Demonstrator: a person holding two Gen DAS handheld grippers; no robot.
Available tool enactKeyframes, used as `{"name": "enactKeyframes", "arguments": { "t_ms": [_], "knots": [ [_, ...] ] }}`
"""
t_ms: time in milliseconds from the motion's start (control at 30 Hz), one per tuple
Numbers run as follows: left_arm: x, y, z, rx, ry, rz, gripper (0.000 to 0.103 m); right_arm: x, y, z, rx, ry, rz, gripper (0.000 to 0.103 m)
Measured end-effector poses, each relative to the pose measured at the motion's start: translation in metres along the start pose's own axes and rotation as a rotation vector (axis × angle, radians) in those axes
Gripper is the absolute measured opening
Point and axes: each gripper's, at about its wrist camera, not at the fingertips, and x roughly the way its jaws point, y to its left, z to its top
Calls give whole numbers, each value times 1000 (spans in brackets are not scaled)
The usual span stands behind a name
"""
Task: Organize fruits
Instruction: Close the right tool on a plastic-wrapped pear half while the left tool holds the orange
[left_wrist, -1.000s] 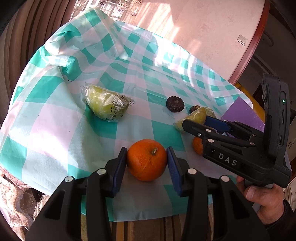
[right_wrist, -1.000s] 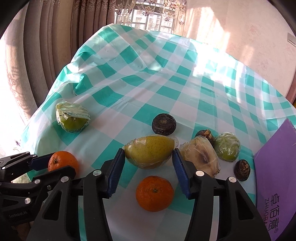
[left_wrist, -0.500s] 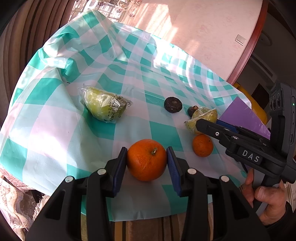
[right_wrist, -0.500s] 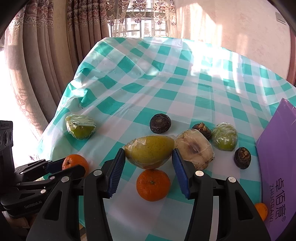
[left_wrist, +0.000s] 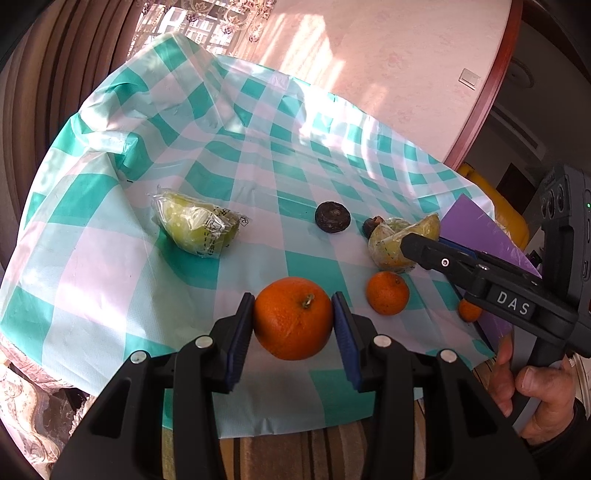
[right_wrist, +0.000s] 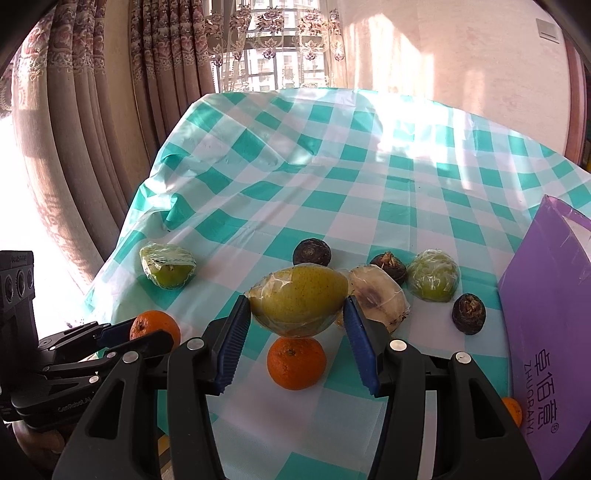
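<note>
My left gripper (left_wrist: 293, 317) is shut on a large orange (left_wrist: 293, 317), held just above the near edge of the checked tablecloth (left_wrist: 258, 184). My right gripper (right_wrist: 297, 308) is shut on a plastic-wrapped yellow-green pear (right_wrist: 299, 297), lifted off the cloth over a small orange (right_wrist: 296, 363). In the left wrist view that pear (left_wrist: 393, 245) shows at the right gripper's tip, with the small orange (left_wrist: 387, 293) below it. A wrapped green fruit (left_wrist: 195, 230) lies alone at the left. The left gripper (right_wrist: 147, 334) and its orange (right_wrist: 155, 326) appear low on the left in the right wrist view.
A wrapped pale fruit (right_wrist: 378, 297), a wrapped green fruit (right_wrist: 432, 280) and three dark round fruits (right_wrist: 312, 253) (right_wrist: 388, 264) (right_wrist: 468, 314) lie beyond the pear. A purple box (right_wrist: 546, 321) stands at the right, with another small orange (right_wrist: 512, 410) beside it. A hand (left_wrist: 532, 395) holds the right gripper.
My right gripper has risen with the pear, which now hangs clear above the small orange. The left gripper holds the large orange in the same place.
</note>
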Motion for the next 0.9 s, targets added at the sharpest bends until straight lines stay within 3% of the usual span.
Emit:
{"name": "enactKeyframes", "arguments": {
  "t_ms": [567, 900],
  "knots": [
    [-9, -15, 12, 64, -24, 7, 42, -40, -20, 8, 48, -66, -13, 51],
    [-5, -19, 10, 73, -10, 6, 42, -32, -38, -23, 93, 46, -27, 51]
  ]
}}
